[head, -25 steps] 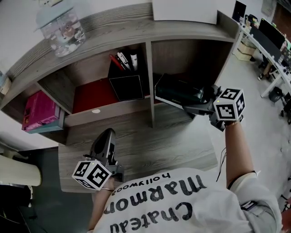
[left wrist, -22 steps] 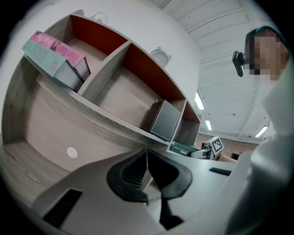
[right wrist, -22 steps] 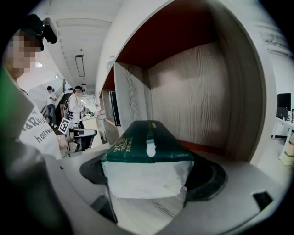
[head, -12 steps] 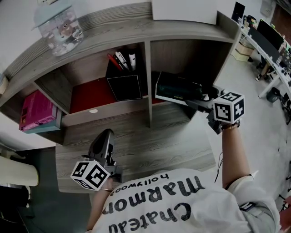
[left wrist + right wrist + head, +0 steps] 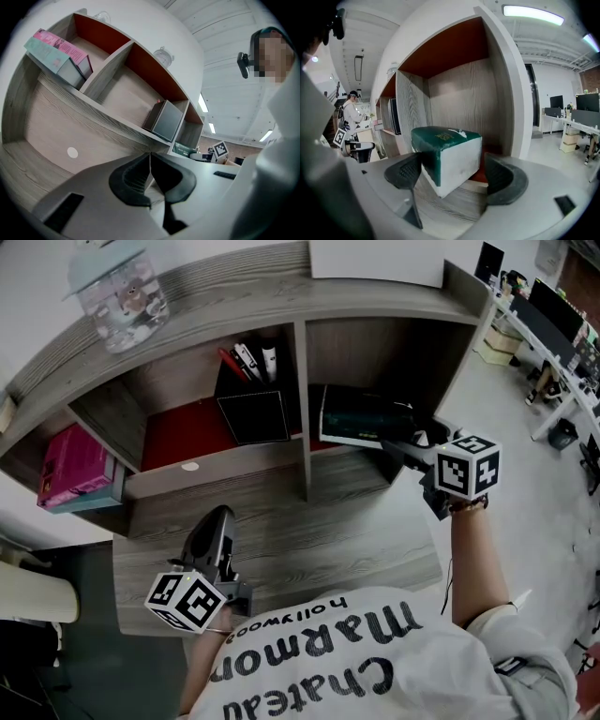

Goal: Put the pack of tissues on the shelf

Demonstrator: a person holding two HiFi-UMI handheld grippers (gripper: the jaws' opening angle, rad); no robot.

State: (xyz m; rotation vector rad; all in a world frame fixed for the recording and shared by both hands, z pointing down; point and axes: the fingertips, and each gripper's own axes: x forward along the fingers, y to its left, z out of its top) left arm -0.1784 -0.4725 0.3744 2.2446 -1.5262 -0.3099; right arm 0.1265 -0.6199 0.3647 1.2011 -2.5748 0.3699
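Tissue pack in the right-hand bay, between the right gripper's spread jaws

Low in the head view, the left gripper (image 5: 218, 521) hangs over the desk (image 5: 319, 531), jaws together and empty, well away. At mid right, the right gripper (image 5: 398, 439) is nearer; its wide jaws have just been closing with the pack (image 5: 361, 416) between them. Only its own view shows one pad at the pack's side and a gap at the other. The pack's long axis runs straight ahead into the shelf (image 5: 234, 310).
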